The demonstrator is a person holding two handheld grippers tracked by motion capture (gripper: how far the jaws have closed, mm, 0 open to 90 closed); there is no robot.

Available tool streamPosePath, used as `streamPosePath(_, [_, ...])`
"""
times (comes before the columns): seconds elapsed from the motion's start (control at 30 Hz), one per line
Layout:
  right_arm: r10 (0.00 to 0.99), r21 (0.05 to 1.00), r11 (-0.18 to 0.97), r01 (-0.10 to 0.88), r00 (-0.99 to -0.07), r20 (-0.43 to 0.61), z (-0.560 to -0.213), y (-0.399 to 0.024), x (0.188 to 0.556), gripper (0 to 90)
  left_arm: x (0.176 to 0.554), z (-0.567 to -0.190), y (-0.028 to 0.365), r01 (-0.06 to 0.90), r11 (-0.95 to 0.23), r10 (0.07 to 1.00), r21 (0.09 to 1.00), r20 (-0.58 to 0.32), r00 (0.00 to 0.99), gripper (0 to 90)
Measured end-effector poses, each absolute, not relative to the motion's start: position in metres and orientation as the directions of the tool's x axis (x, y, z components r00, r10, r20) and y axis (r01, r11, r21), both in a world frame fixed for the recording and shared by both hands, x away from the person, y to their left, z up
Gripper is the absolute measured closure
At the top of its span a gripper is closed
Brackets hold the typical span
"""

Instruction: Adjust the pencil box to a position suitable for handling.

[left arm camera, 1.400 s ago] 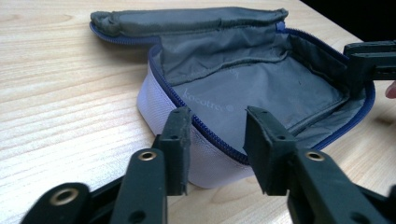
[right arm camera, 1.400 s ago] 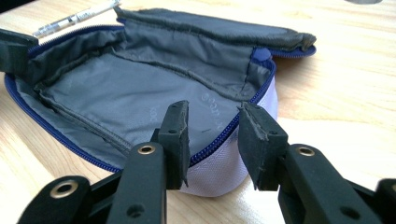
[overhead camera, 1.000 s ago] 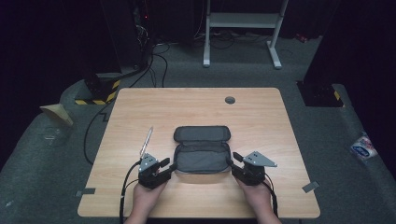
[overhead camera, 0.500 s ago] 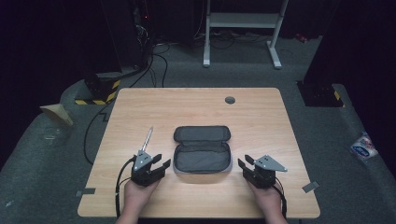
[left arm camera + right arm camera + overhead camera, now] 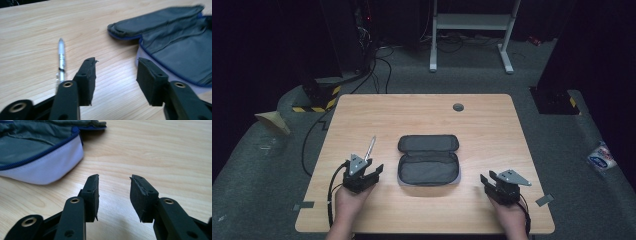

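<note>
Your left gripper (image 5: 374, 171) sits at the near left of the table (image 5: 377, 107), jaws parted with only bare wood between them; they have just been opening. The case (image 5: 429, 161) lies open at the table's middle, lid flipped toward the far side, just to the right of that gripper and clear of it. The pen (image 5: 370, 148) lies beyond the left gripper, just off its far side, pointing away from you and near the case's left edge without touching it. Your right gripper (image 5: 490, 182) sits at the near right, well apart from the case, jaws likewise parted and holding nothing; they too have just opened a little. From above you get the whole layout: the case midway between your two hands, the lid flat against the table. The left gripper view adds detail: the pen (image 5: 60, 61) is clear-bodied with a silver tip and a dark band, lying left of the jaws, and the case (image 5: 175, 47) shows a grey lining and a blue zip along its rim. The right gripper view shows the case (image 5: 40, 157) at upper left with a pale outer wall below the zip. The case appears empty, though its folds are blurred in both close views.
</note>
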State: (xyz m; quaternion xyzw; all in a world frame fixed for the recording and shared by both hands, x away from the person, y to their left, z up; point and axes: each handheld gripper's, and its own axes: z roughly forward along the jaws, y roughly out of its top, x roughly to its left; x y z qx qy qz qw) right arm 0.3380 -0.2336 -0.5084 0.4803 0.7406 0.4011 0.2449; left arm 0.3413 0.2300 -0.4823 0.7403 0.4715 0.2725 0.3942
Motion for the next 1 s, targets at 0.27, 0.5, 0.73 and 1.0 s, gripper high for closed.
streamPosePath(0.27, [0.907,0.804,0.242,0.543,-0.42,0.011,-0.514,-0.235,0.335,55.7,0.345,-0.484,0.241,0.524,-0.251,0.904,0.814,0.004,0.427,49.6])
streamPosePath(0.5, [0.904,0.795,0.277,0.539,-0.427,-0.026,-0.519,-0.236,0.339,56.8,0.345,-0.484,0.255,0.551,-0.228,0.911,0.802,-0.024,0.412,49.1])
streamPosePath(0.73, [0.905,0.787,0.271,0.555,-0.424,-0.012,-0.521,-0.238,0.341,56.1,0.344,-0.488,0.271,0.535,-0.191,0.935,0.823,-0.012,0.353,52.0])
streamPosePath(1.0, [0.903,0.769,0.28,0.574,-0.43,-0.008,-0.521,-0.235,0.343,52.3,0.346,-0.494,0.281,0.536,-0.152,0.946,0.83,-0.036,0.323,52.3])
